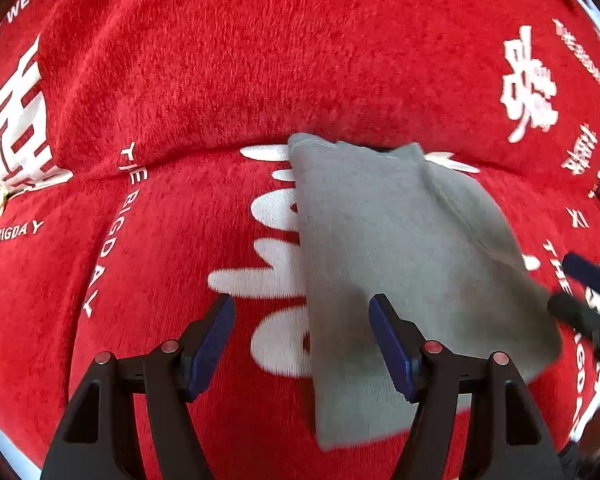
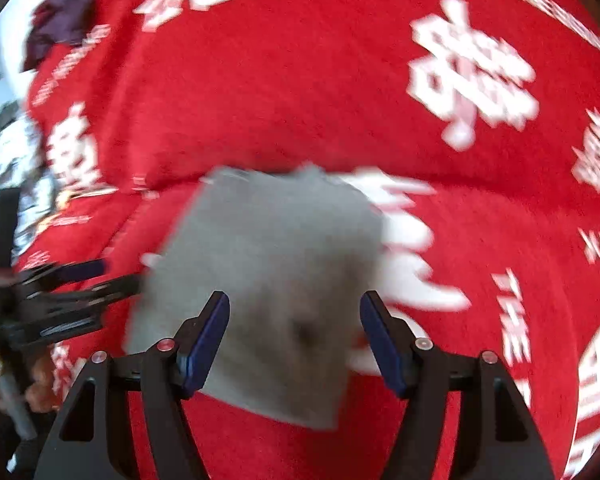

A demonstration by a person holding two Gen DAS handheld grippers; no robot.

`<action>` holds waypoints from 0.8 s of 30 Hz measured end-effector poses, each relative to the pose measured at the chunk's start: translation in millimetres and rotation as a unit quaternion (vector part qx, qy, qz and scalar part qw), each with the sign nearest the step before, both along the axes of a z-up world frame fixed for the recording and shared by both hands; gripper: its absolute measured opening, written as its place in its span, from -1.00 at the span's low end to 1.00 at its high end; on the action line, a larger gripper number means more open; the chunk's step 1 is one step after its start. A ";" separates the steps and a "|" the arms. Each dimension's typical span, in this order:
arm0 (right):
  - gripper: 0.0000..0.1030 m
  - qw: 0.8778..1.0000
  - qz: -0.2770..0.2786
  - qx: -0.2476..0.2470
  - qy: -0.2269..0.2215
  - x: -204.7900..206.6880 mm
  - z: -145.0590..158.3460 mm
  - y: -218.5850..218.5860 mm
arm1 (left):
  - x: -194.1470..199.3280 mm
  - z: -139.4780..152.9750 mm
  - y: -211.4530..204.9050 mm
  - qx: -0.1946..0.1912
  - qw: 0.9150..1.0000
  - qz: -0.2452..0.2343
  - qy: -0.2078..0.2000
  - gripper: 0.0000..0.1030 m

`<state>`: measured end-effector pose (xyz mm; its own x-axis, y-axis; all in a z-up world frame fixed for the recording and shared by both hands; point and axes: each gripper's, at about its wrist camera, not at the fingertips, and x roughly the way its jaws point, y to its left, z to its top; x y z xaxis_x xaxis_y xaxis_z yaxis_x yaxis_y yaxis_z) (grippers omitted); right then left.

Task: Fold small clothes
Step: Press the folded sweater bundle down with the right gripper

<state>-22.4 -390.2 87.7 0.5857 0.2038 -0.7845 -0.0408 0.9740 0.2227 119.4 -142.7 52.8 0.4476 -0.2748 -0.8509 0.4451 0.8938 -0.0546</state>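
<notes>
A grey folded garment (image 1: 388, 264) lies flat on a red plush cover with white lettering (image 1: 204, 80). My left gripper (image 1: 302, 304) hovers over the garment's left edge, jaws open, nothing between the pads. In the right wrist view the same grey garment (image 2: 268, 272) lies below my right gripper (image 2: 294, 300), whose blue pads stand apart and clear of the cloth. The right gripper's fingers (image 1: 588, 276) show at the right edge of the left wrist view. The left gripper (image 2: 88, 276) appears at the left of the right wrist view, beside the garment's edge.
A fold in the red cover (image 1: 180, 152) runs across just behind the garment. A dark purple cloth (image 2: 60, 16) lies at the far upper left of the right wrist view. The cover's edge (image 2: 16, 92) drops off on that side.
</notes>
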 end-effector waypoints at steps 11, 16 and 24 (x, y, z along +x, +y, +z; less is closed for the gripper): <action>0.46 0.995 -0.054 0.043 0.075 5.6 -49.8 -50.6 | 27.1 -11.4 26.4 0.001 1.000 0.020 -0.002 0.91; 0.51 1.000 -0.021 0.004 0.002 34.5 -0.7 -39.2 | 56.8 4.5 -6.9 -0.021 1.000 0.016 -0.001 0.91; 0.53 0.993 0.035 0.045 0.106 114.4 -65.5 -17.4 | 98.4 -46.1 -60.2 0.068 0.996 0.025 0.052 0.95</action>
